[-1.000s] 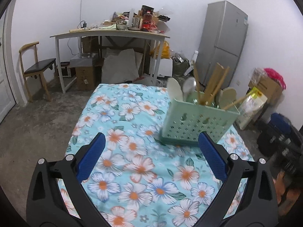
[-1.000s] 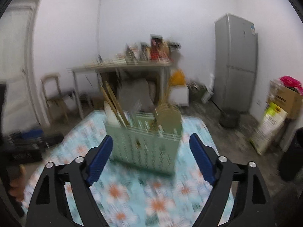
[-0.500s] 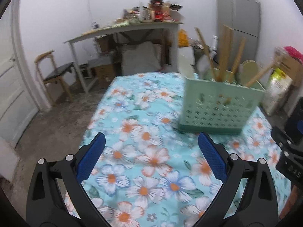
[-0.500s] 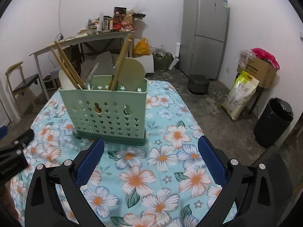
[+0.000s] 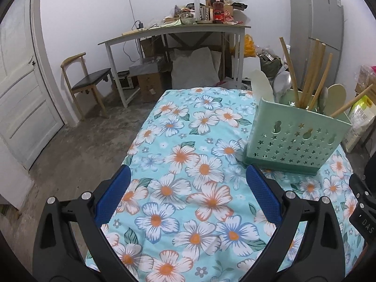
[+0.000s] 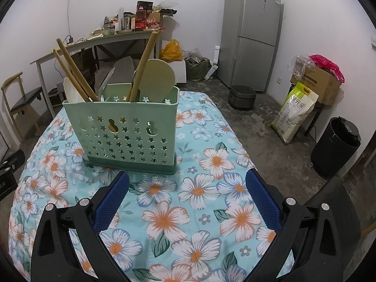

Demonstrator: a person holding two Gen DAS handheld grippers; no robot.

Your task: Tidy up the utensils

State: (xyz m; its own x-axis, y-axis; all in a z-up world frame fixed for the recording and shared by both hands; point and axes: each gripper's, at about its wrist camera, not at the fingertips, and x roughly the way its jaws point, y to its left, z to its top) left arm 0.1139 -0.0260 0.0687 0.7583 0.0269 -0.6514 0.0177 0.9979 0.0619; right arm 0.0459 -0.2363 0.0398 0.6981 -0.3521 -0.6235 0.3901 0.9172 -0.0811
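A pale green perforated utensil holder (image 6: 127,131) stands upright on the floral tablecloth (image 6: 199,188); it also shows at the right in the left wrist view (image 5: 293,141). Wooden chopsticks (image 6: 75,70), a wide beige paddle (image 6: 157,77), a white spatula and metal utensils stick up from it. My right gripper (image 6: 186,195) is open and empty, just in front of the holder. My left gripper (image 5: 188,192) is open and empty, left of the holder over bare cloth. Part of the right gripper's body (image 5: 363,211) shows at the left view's right edge.
A cluttered white table (image 5: 178,30), a chair (image 5: 87,82) and a door (image 5: 21,82) stand beyond the cloth. A grey fridge (image 6: 251,35), a rice cooker (image 6: 242,96), a rice bag (image 6: 293,112), a cardboard box and a black bin (image 6: 336,148) are to the right.
Both grippers have pulled back and swung; the holder now sits further right in the left view and left of centre in the right view. Both jaws stay open and empty.
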